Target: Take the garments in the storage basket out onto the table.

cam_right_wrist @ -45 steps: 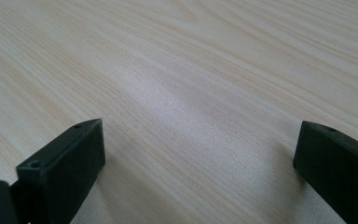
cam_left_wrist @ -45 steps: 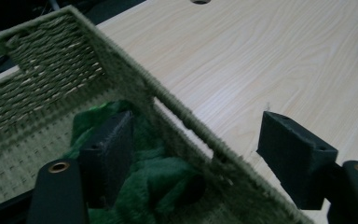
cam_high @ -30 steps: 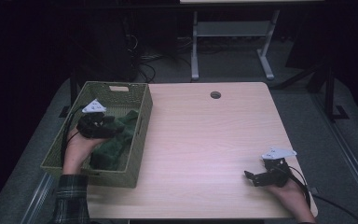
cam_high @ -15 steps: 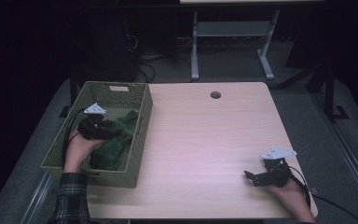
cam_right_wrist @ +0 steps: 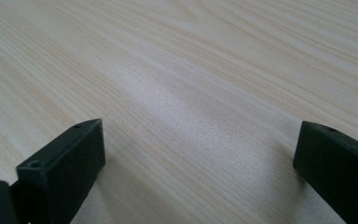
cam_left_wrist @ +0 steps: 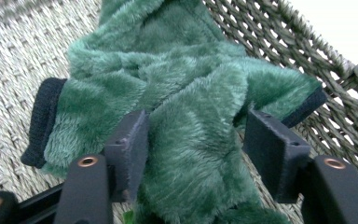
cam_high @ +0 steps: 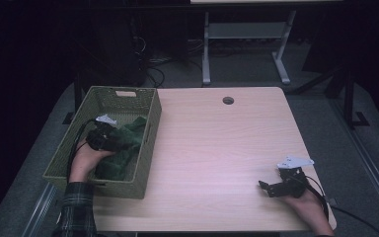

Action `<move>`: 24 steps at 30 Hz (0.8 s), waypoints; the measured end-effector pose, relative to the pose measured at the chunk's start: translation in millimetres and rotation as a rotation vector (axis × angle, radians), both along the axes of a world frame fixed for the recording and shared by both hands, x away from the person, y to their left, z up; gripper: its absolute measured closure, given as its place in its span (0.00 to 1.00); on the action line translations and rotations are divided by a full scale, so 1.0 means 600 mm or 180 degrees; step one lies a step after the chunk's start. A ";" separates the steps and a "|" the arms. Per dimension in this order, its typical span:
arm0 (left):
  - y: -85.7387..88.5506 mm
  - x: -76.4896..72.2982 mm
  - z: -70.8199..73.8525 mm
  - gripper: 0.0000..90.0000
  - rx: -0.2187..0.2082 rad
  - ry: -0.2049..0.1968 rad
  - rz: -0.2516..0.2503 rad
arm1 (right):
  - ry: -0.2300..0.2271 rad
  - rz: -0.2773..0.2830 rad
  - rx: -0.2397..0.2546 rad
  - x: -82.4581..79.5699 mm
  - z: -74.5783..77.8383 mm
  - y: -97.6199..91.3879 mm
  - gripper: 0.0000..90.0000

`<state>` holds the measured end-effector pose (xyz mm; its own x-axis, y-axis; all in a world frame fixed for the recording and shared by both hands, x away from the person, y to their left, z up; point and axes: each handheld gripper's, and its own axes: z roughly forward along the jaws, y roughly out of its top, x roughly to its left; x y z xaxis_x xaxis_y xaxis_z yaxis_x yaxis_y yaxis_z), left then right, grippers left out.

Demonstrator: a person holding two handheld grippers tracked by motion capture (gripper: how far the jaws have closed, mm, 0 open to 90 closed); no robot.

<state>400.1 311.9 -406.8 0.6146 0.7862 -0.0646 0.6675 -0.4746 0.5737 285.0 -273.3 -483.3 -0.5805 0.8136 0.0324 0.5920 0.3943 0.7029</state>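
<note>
Fleece, green (cam_left_wrist: 186, 140), lies in the basket (cam_high: 128, 94) at the desk's left edge; my left tool (cam_left_wrist: 193, 154) has just been closing round a fold, pads not yet pinching. Next: squeeze firmly, then lift. Right tool (cam_right_wrist: 200, 158) rests open, empty, near the right corner

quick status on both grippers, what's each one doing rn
Left gripper: jaws have just been closing around a fold of the green fleece garment in the wicker basket; not clamped yet.
Right gripper: open, holding nothing, over the table.
</note>
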 end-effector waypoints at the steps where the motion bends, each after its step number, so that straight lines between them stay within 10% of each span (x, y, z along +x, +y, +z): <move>1: -0.001 0.000 -0.001 0.51 0.0012 0.0005 0.0008 | 0.0000 0.0000 0.0000 0.000 0.000 0.000 0.02; 13: 0.003 0.001 0.001 0.92 -0.0118 0.0302 0.0033 | 0.0000 0.0001 -0.0001 0.000 0.000 0.000 0.02; 24: 0.013 -0.003 0.020 0.95 -0.0394 0.0235 0.0092 | -0.0001 0.0001 0.0000 0.000 0.000 0.000 0.02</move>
<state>398.1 319.6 -394.9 0.5817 0.7867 -0.2065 0.7225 -0.3832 0.5755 285.0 -273.4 -483.3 -0.5808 0.8134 0.0323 0.5917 0.3945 0.7030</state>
